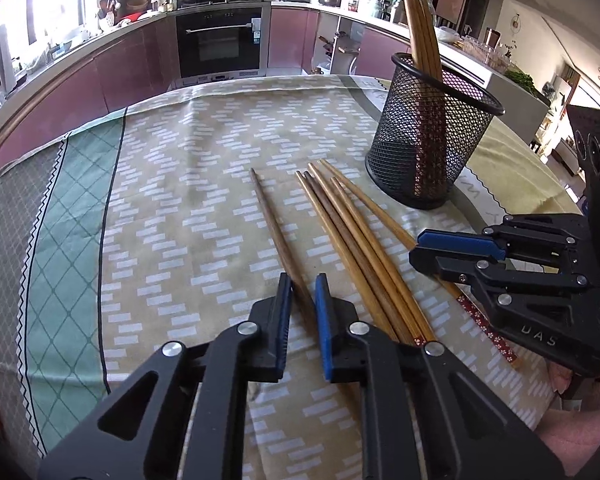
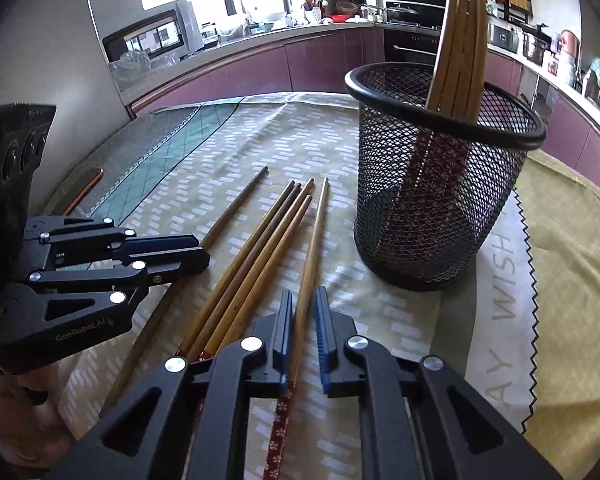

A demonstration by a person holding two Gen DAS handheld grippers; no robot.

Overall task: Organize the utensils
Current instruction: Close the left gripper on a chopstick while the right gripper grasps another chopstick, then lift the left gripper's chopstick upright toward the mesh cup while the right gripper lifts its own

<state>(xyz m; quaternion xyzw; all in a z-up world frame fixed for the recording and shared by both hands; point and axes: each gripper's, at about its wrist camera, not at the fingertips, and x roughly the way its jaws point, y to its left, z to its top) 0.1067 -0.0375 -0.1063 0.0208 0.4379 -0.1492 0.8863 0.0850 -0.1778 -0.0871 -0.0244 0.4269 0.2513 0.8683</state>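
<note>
My left gripper (image 1: 303, 290) is shut on a single dark chopstick (image 1: 269, 220) that lies apart to the left on the tablecloth. My right gripper (image 2: 303, 300) is shut on a lighter chopstick (image 2: 318, 232) with a red flowered end, the rightmost one. Between them several loose chopsticks (image 1: 352, 240) lie side by side, tips pointing away. A black mesh holder (image 2: 432, 200) stands upright to the right, with several chopsticks (image 2: 460, 32) leaning inside it. In each wrist view the other gripper appears low at the side: the right one (image 1: 418, 250), the left one (image 2: 201, 256).
The patterned tablecloth (image 1: 179, 200) covers the table, whose far edge meets purple kitchen cabinets and an oven (image 1: 219, 44). A yellow cloth (image 2: 572, 240) lies to the right of the holder. A hand (image 2: 23, 420) shows under the left gripper.
</note>
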